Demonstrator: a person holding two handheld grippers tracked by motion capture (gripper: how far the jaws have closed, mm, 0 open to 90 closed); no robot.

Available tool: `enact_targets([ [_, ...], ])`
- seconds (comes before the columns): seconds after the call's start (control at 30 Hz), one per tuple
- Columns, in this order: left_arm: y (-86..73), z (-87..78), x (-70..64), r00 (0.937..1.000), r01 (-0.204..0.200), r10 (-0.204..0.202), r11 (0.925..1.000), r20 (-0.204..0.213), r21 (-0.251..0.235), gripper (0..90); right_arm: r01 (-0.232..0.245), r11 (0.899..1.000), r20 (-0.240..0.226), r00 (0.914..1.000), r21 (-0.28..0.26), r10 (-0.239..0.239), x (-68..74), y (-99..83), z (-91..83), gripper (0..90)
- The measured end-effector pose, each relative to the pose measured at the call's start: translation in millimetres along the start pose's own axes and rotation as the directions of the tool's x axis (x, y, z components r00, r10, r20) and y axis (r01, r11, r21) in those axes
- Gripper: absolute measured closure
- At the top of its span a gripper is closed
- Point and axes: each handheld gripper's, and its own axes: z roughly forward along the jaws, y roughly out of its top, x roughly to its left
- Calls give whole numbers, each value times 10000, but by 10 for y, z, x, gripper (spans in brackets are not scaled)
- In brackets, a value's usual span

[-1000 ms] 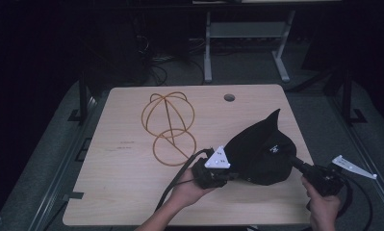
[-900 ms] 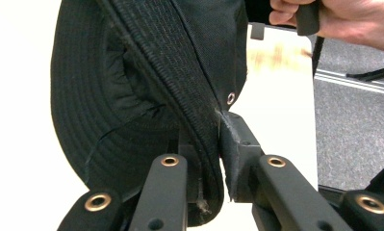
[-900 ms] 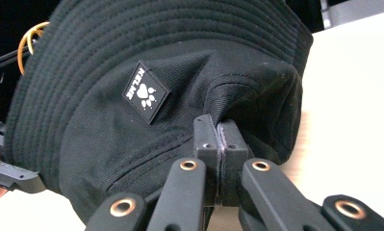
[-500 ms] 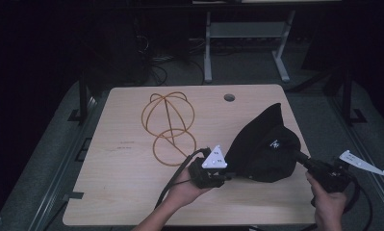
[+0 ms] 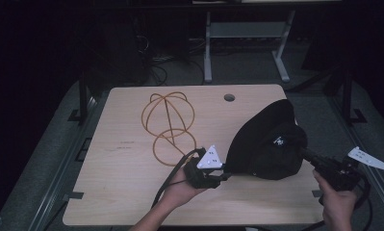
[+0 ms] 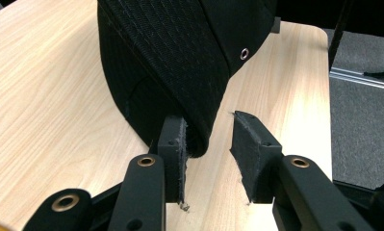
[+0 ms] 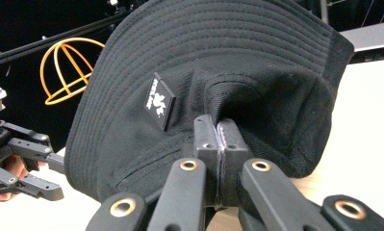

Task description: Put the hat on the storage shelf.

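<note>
— What's around the black hat (image 5: 269, 142)?
— An orange wire stand (image 5: 168, 122) behind my left gripper (image 6: 209, 144), whose jaws stand spread at the brim. My right gripper (image 7: 217, 139) pinches the hat's fabric, held at the table's (image 5: 122, 192) right side.
— Hidden?
— The hat's underside.

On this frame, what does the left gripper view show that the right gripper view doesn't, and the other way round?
Left gripper view: its own jaws stand apart, the hat's edge against one pad, and a metal eyelet on the mesh fabric. Right gripper view: its jaws are pressed together on a fold of the brim, with a small logo patch, the orange wire hat stand and the left gripper beyond. Shared: the black hat and the wooden table.
</note>
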Motion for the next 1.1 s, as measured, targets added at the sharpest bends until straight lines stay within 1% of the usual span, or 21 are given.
enact_targets([
  [0.07, -9, -9, -1, 10000, -18, 18, 10000, -4, -17, 650, 155, 9999, -14, 9999, 23, -155, 12, 31, -8, 895],
  [0.2, -36, -22, -4, 10000, -11, 11, 10000, -36, 26, 643, 275, 9996, 22, 9996, 98, -275, 48, 97, -20, 895],
  [0.4, -98, -66, -9, 10000, 33, -33, 10000, -44, -5, 628, 655, 9975, 69, 9978, 283, -657, 103, 222, -22, 895],
  [0.47, -127, -80, -14, 10000, 83, -83, 10000, -30, -5, 623, 705, 9970, 77, 9975, 324, -708, 119, 261, -18, 895],
  [0.53, -157, -94, -14, 10000, 47, -47, 10000, -61, 42, 618, 783, 9962, 97, 9969, 371, -787, 134, 296, -14, 895],
  [0.67, -218, -141, -4, 9999, 79, -78, 10000, -128, 48, 605, 1039, 9940, 72, 9945, 345, -1042, 166, 371, -10, 896],
  [0.73, -253, -163, -5, 9998, 160, -160, 9999, -127, -6, 600, 1093, 9933, 98, 9939, 371, -1097, 177, 400, -12, 896],
  [0.77, -274, -174, -9, 9998, 143, -143, 9999, -141, 24, 597, 1076, 9935, 92, 9941, 370, -1080, 180, 411, -12, 895],
  [0.93, -364, -225, -22, 9997, 136, -133, 9998, -224, 117, 584, 1294, 9905, 50, 9915, 455, -1298, 213, 487, 5, 895],
  [1.1, -467, -276, -18, 9991, 290, -288, 9996, -297, 66, 577, 1399, 9887, 30, 9901, 538, -1402, 248, 555, 13, 895],
])
